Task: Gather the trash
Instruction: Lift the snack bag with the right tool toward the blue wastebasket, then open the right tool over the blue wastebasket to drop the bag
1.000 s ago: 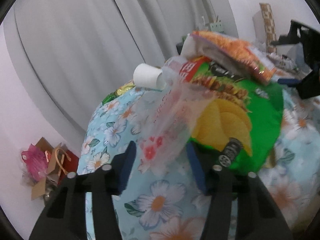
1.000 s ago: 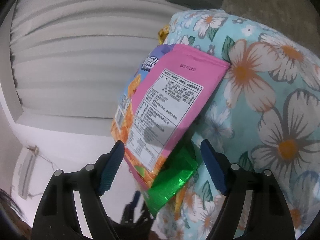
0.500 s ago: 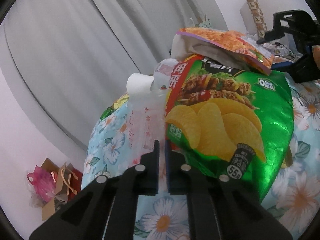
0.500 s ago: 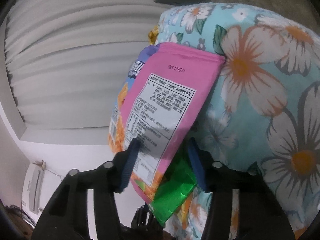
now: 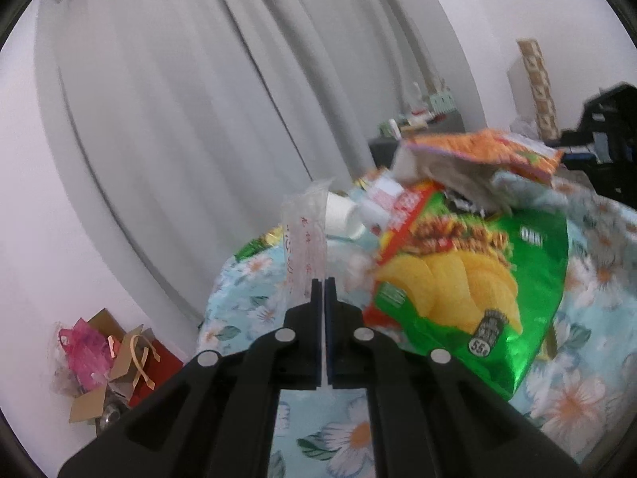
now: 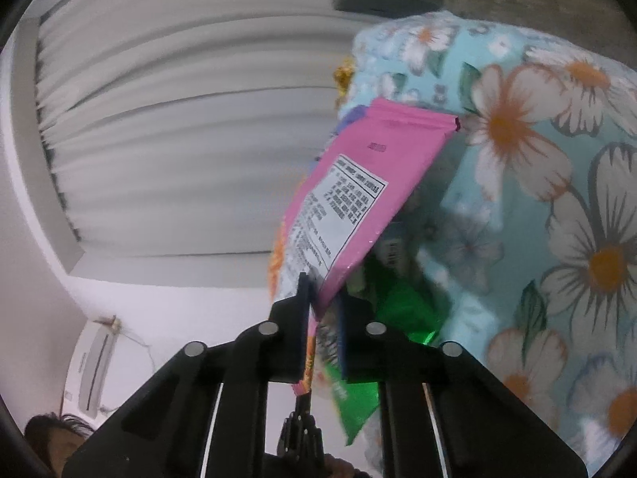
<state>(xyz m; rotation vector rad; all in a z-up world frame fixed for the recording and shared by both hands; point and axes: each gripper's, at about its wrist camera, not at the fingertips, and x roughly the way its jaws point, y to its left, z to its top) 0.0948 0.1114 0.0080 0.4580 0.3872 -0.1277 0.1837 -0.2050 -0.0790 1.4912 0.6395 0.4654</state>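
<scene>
My left gripper (image 5: 323, 283) is shut on a clear plastic wrapper (image 5: 304, 239) with red print and holds it up above the floral tablecloth (image 5: 254, 290). A green chip bag (image 5: 469, 283) lies to its right, with an orange and pink snack bag (image 5: 481, 151) lifted above it. My right gripper (image 6: 323, 292) is shut on that pink and orange snack bag (image 6: 370, 183), gripping its lower edge. The green chip bag (image 6: 394, 310) shows beneath it. A white paper cup (image 5: 342, 215) lies behind the wrapper.
White curtains hang behind the table. Paper bags and a pink plastic bag (image 5: 99, 358) sit on the floor at the lower left. A gold and green wrapper (image 5: 258, 243) lies at the table's far edge. The right gripper's black body (image 5: 609, 131) shows at the right.
Both grippers closed, the left on the clear wrapper and the right on the pink snack bag. Both items have been lifted off the green chip bag and table.
</scene>
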